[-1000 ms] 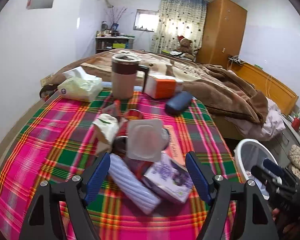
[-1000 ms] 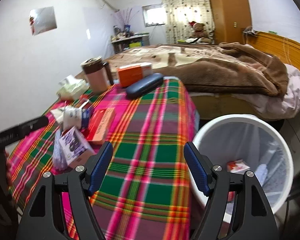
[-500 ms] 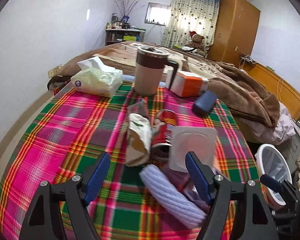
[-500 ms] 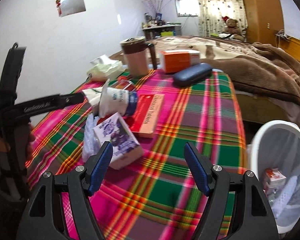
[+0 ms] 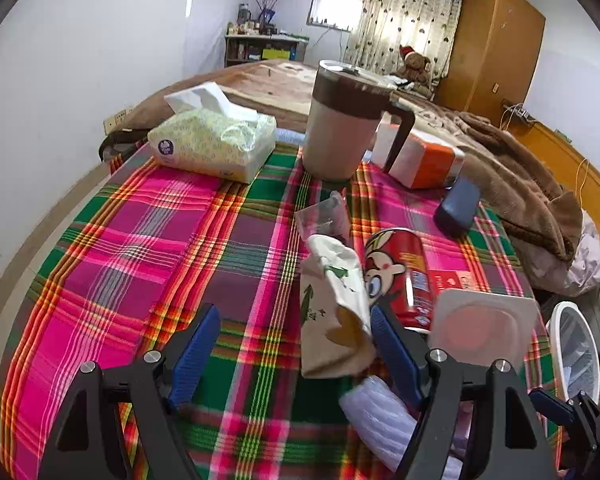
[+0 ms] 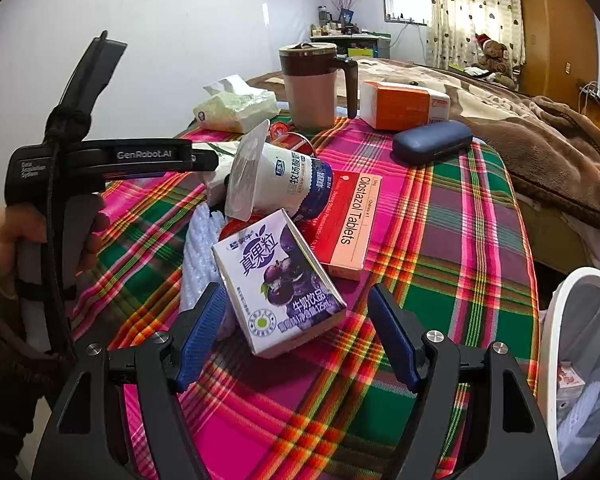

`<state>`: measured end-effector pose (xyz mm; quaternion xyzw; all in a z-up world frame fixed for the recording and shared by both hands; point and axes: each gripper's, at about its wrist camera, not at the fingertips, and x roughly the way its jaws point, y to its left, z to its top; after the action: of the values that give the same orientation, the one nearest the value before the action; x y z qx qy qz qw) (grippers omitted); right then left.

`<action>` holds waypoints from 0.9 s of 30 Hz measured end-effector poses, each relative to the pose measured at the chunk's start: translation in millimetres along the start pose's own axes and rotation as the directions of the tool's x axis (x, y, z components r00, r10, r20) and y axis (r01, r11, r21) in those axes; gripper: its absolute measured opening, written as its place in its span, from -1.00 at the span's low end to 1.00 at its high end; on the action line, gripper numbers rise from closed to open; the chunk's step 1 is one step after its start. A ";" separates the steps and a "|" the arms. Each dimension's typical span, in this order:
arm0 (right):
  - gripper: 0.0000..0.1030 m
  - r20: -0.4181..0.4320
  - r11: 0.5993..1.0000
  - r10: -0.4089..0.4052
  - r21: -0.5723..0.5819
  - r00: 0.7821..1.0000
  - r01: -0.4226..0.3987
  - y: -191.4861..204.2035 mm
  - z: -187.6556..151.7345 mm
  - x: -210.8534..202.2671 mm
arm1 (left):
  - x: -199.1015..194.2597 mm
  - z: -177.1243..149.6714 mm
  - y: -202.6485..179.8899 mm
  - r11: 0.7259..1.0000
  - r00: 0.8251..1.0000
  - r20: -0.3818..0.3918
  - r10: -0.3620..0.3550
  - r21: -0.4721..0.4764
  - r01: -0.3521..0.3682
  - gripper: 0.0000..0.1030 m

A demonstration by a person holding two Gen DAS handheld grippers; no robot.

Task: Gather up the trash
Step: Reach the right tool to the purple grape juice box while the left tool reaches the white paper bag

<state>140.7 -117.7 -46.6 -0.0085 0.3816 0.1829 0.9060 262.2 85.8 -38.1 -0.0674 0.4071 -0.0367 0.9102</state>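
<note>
A heap of trash lies on the plaid tablecloth (image 5: 148, 248). My left gripper (image 5: 296, 344) stands open low over the cloth, and a crumpled paper wrapper (image 5: 332, 312) lies against the inside of its right finger. A red can (image 5: 400, 272) and a foil-lidded yogurt cup (image 5: 480, 328) lie just to the right of that finger. My right gripper (image 6: 296, 336) is open, with a purple milk carton (image 6: 276, 284) lying loose between its fingers. Behind the carton are the yogurt cup (image 6: 276, 176) and a red tablet box (image 6: 352, 220). A white ribbed plastic piece (image 6: 198, 252) lies to their left.
A tissue pack (image 5: 212, 140), a brown mug (image 5: 344, 124), an orange box (image 5: 420, 156) and a blue case (image 5: 458, 208) stand at the table's far end. A bed with a brown blanket (image 6: 540, 128) lies beyond. The white bin (image 6: 580, 360) stands right of the table. A hand (image 6: 8, 236) holds the left tool.
Both grippers have swung left and come lower over the table. The right one went from facing the bin to straddling the purple carton. The left one now frames the paper wrapper.
</note>
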 end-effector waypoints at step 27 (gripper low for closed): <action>0.45 -0.059 1.000 0.001 0.018 0.998 0.000 -4.2 1.0 14.1 | 51.2 7.2 -2.4 0.999 0.993 -0.113 -0.044 -0.021 0.042 0.38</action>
<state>151.9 -116.9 -56.3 -0.0058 0.4096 0.1794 0.8944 301.6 77.8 -70.7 -0.0825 0.4570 -0.0565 0.8838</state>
